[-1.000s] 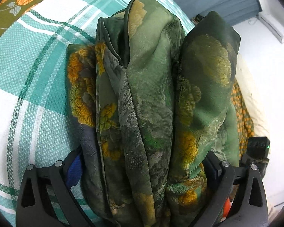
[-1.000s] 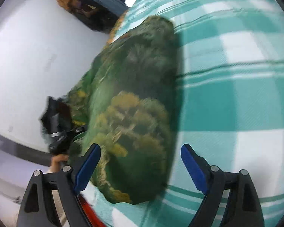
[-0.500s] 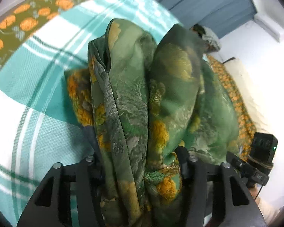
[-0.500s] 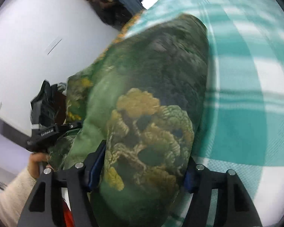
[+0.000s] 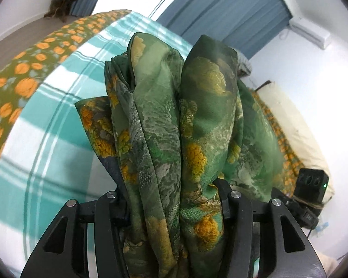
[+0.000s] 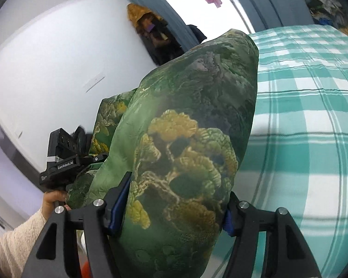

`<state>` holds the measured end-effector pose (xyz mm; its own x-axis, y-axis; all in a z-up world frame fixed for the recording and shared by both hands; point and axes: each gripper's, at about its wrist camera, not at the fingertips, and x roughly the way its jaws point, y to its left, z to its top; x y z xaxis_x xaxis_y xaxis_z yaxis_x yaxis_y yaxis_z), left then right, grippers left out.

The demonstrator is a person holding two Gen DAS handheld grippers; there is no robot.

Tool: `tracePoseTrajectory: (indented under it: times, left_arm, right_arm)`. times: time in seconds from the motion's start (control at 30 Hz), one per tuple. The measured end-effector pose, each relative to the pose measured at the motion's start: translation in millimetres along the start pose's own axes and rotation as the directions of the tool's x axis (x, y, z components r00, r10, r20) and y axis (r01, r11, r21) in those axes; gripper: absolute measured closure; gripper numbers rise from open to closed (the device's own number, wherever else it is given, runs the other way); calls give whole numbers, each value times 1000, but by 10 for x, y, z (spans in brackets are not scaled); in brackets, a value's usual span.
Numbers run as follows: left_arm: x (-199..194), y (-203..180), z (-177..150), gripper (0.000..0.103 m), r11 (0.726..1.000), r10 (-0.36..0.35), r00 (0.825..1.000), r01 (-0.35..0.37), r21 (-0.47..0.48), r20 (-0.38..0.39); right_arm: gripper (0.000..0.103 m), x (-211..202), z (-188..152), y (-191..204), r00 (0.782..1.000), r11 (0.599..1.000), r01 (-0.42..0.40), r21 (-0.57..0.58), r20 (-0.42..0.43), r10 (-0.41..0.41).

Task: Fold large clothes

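We've got the left gripper (image 5: pixel 174 210) clamped on a bunched wad of the green floral garment (image 5: pixel 185 120); cloth fills the gap btwn both fingers and stands up in two thick folds above the bed. Right gripper (image 6: pixel 174 206) is likewise clamped on another part of the same garment (image 6: pixel 192 139), w/ fabric pressed against its blue pads (image 6: pixel 119 199) on either side. The garment hangs btwn the two grippers, lifted off the teal-and-white checked bedsheet (image 5: pixel 46 139), which lies beneath and beyond it. In the right wrist view we see the left gripper (image 6: pixel 65 159) at the left edge, held by a hand (image 6: pixel 52 199) in a cream fleece sleeve (image 6: pixel 14 243). An orange-flowered blanket (image 5: pixel 23 78) borders the sheet's far edge.
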<state>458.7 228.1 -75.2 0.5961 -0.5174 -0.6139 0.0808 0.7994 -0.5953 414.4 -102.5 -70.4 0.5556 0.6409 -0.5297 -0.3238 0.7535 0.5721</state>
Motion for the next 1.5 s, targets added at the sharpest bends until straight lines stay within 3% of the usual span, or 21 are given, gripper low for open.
tracePoseTrajectory:
  times: [0.1, 0.2, 0.27, 0.4, 0.47, 0.53, 0.6, 0.67, 0.8, 0.83, 0.93, 0.97, 1.03, 1.13, 1.2, 1.23, 1.3, 1.33, 1.4, 1.43, 1.5]
  left_arm:
    - [416, 208, -56, 41, 998, 41, 996, -45, -45, -73]
    - [912, 615, -315, 21, 983, 107, 975, -133, -124, -197]
    - [865, 664, -372, 2, 987, 95, 983, -113, -111, -154]
    - [495, 525, -341, 6, 991, 133, 987, -135, -20, -87]
    - [155, 313, -404, 6, 979, 191, 981, -190, 73, -13]
    - [-155, 84, -485, 5, 955, 246, 967, -254, 153, 72]
    - [-428, -145, -627, 2, 927, 290, 944, -318, 200, 157]
    - [-533, -277, -697, 1, 902, 334, 917, -378, 208, 216]
    - [-751, -689, -1091, 1, 838, 426, 852, -498, 222, 303]
    - [-789, -806, -1158, 1, 812, 463, 825, -541, 220, 323]
    - [-915, -1078, -1312, 1, 761, 523, 770, -615, 206, 366]
    - [-975, -1202, -1373, 1, 754, 530, 761, -625, 203, 375]
    - [-1035, -1354, -1403, 1, 761, 523, 764, -618, 198, 379]
    - [-1157, -1538, -1475, 1, 799, 483, 794, -572, 184, 370]
    - [-1198, -1638, -1534, 1, 804, 487, 792, -571, 166, 368]
    - [-1199, -1660, -1554, 1, 796, 500, 782, -584, 160, 371]
    - [-1191, -1721, -1620, 1, 753, 556, 737, -642, 145, 384]
    - [-1171, -1767, -1677, 1, 698, 607, 684, -702, 139, 405]
    - [-1140, -1842, -1779, 1, 618, 660, 610, -773, 144, 438]
    - [-1132, -1860, -1817, 1, 606, 664, 604, -780, 156, 441]
    - [-1136, -1895, -1875, 1, 628, 644, 637, -756, 183, 423]
  right_arm:
    - [37, 195, 52, -363, 998, 997, 17, 70, -59, -13]
    - [32, 584, -146, -827, 974, 976, 101, 193, -221, -57]
    - [19, 707, -307, -977, 957, 962, 137, 237, -284, -67]
    - [12, 447, -354, -752, 964, 963, 191, 187, -220, -149]
    - [12, 181, -320, -437, 943, 948, 312, 67, -144, -300]
    - [12, -75, -289, -81, 862, 862, 501, -74, -40, -505]
    - [12, -330, -335, 273, 791, 779, 610, -149, 47, -610]
    - [12, -575, -391, 563, 739, 720, 674, -166, 121, -663]
    - [12, -779, -377, 689, 690, 670, 724, -164, 167, -705]
    - [12, -824, -420, 728, 681, 661, 732, -167, 172, -711]
    - [12, -1036, -455, 901, 680, 658, 734, -171, 184, -710]
    - [12, -1086, -486, 951, 678, 656, 735, -174, 186, -711]
    - [12, -1192, -560, 1027, 671, 644, 741, -190, 200, -714]
    - [12, -1314, -638, 1107, 668, 634, 745, -209, 223, -710]
    - [12, -1402, -673, 1135, 670, 638, 742, -206, 234, -704]
    - [12, -1426, -691, 1146, 667, 634, 745, -207, 239, -706]
    - [12, -1482, -726, 1159, 662, 629, 749, -209, 246, -708]
    - [12, -1507, -748, 1160, 661, 627, 750, -209, 247, -708]
    - [12, -1536, -790, 1150, 662, 629, 750, -205, 245, -709]
    - [12, -1545, -808, 1143, 663, 631, 748, -205, 243, -708]
    - [12, -1567, -840, 1148, 669, 637, 743, -204, 243, -703]
